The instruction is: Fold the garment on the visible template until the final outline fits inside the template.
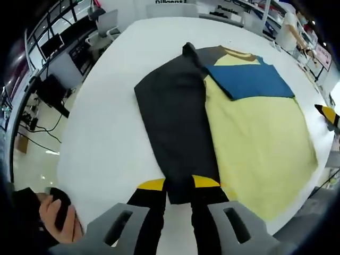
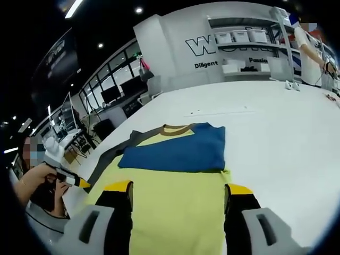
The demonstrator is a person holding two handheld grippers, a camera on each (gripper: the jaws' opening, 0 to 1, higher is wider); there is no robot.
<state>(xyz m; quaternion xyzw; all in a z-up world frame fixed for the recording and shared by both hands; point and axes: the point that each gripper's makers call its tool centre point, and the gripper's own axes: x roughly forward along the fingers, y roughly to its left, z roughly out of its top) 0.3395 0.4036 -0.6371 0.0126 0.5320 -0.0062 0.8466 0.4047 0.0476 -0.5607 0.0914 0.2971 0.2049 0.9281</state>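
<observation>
Garment [image 1: 249,133]: L tongs [image 1: 179,186] pinch its dark hem; R tongs [image 2: 178,192] spread above yellow part.

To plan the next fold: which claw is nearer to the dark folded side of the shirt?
Left. The left claw sits at the dark flap's lower edge; the right claw hovers over the yellow part.

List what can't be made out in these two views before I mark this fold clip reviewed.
- Template outline: hidden under the yellow, blue and dark grey garment in both views.
- Garment hem: in the right gripper view, cut off by the bottom edge between the right gripper jaws.
- Left gripper: its tips meet the dark folded panel; whether they pinch cloth cannot be told.
- Wall lettering: cut off and too small to read fully.
</observation>
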